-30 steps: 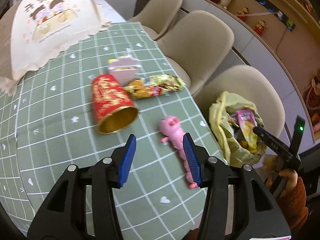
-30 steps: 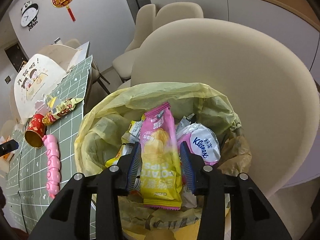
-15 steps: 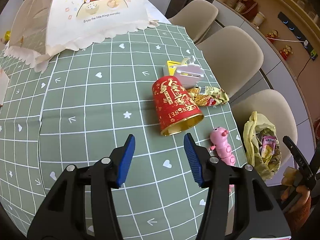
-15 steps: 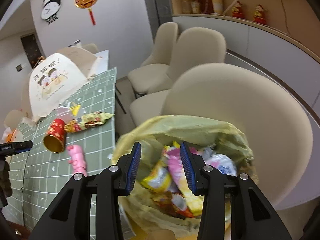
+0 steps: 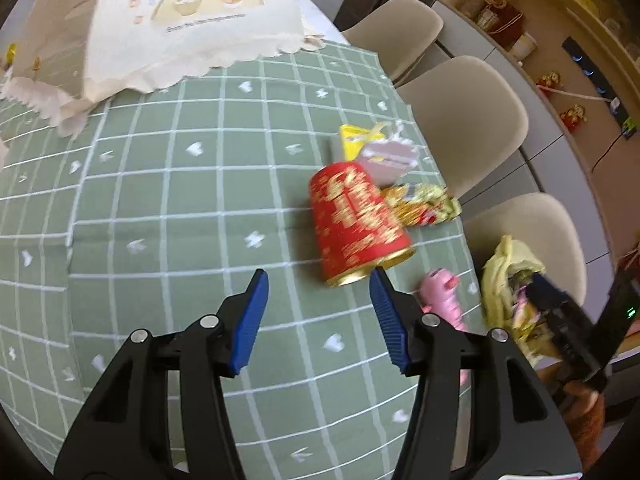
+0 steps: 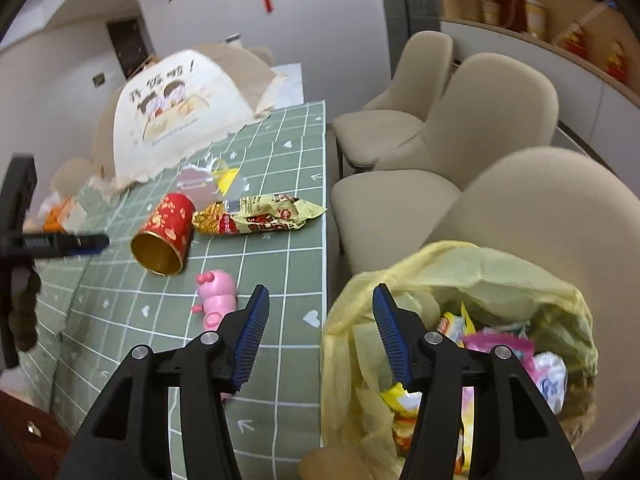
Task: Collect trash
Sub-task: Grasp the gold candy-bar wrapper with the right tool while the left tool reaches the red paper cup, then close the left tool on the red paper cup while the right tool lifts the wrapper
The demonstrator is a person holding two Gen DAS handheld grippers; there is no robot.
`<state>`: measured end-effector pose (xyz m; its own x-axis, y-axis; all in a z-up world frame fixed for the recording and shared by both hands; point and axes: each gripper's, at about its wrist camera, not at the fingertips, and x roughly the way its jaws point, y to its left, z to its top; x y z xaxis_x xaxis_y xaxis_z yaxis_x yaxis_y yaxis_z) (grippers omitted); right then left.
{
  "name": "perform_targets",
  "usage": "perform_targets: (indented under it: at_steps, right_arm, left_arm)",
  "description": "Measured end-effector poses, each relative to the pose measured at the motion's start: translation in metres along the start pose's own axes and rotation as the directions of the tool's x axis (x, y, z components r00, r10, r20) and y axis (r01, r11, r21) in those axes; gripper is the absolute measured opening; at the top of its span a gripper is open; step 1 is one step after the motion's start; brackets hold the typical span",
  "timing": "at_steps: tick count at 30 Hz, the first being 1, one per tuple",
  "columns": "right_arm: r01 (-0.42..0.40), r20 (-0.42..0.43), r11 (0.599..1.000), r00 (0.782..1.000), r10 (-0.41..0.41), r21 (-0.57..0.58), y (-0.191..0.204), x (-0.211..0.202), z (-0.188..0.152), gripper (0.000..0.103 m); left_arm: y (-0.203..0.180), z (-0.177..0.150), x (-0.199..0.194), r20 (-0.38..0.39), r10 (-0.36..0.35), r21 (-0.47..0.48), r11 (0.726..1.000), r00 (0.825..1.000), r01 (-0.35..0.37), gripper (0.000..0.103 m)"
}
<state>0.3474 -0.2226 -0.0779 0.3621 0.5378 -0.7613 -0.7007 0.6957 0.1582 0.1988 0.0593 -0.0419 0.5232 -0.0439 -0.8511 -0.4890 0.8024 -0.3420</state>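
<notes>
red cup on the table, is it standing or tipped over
Tipped over. The red cup lies on its side on the green tablecloth, its gold-lined mouth facing the camera in the right wrist view, and it looks empty inside.

I see a green desk cloth gridded white, a red cup with gold print, a pink toy, a yellow bag, beige chairs.

Bare green tablecloth left of red cup; snack wrapper touching cup's right; pink toy near its mouth; food cover well behind.
</notes>
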Motion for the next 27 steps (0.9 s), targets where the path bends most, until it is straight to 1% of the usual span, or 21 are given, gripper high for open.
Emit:
perform_targets:
  at_steps: [2,4,6,8,9,12,16,19,22,24,27]
  right_arm:
    - [0.005,-0.011,1.000,1.000,-0.005,-0.015,0.001,0.008,0.006,0.051]
    - [0.012,-0.025,0.999,1.000,-0.013,-0.031,0.005,0.017,0.014,0.051]
    - [0.009,-0.034,0.999,0.999,-0.011,-0.043,0.007,0.025,0.021,0.051]
    - [-0.006,-0.032,0.998,0.999,0.004,-0.061,0.011,0.034,0.032,0.051]
    - [-0.005,-0.028,0.997,1.000,0.003,-0.071,0.014,0.038,0.037,0.051]
    - [-0.016,-0.021,0.995,1.000,0.014,-0.102,0.019,0.054,0.055,0.051]
    - [-0.084,-0.034,0.989,0.996,0.080,-0.123,0.021,0.087,0.083,0.051]
    - [-0.144,-0.082,0.977,0.988,0.133,-0.154,0.026,0.116,0.099,0.051]
    - [-0.185,-0.147,0.968,0.976,0.161,-0.169,0.035,0.136,0.101,0.051]
    - [-0.224,-0.191,0.961,0.963,0.192,-0.161,0.042,0.143,0.094,0.051]
    - [-0.271,-0.234,0.950,0.944,0.231,-0.157,0.053,0.143,0.076,0.051]
  left_arm:
    - [-0.011,0.013,0.004,0.018,-0.009,0.013,1.000,1.000,0.008,0.054]
    - [-0.021,0.023,0.009,0.033,0.011,0.038,0.999,0.999,-0.012,0.054]
    - [-0.033,0.031,0.016,0.042,0.044,0.075,0.996,0.998,-0.047,0.054]
    - [-0.043,0.036,0.025,0.049,0.102,0.120,0.987,0.994,-0.107,0.054]
    - [-0.045,0.036,0.027,0.052,0.119,0.137,0.983,0.992,-0.125,0.054]
    - [-0.046,0.034,0.032,0.049,0.138,0.173,0.974,0.989,-0.145,0.054]
    - [-0.034,0.032,0.029,0.030,0.153,0.158,0.975,0.988,-0.156,0.054]
    - [-0.028,0.031,0.025,0.030,0.161,0.148,0.975,0.986,-0.164,0.054]
    - [-0.023,0.029,0.023,0.028,0.168,0.139,0.976,0.985,-0.170,0.054]
    - [-0.020,0.029,0.022,0.026,0.168,0.129,0.977,0.986,-0.170,0.054]
    - [-0.014,0.029,0.020,0.024,0.166,0.107,0.980,0.986,-0.168,0.054]
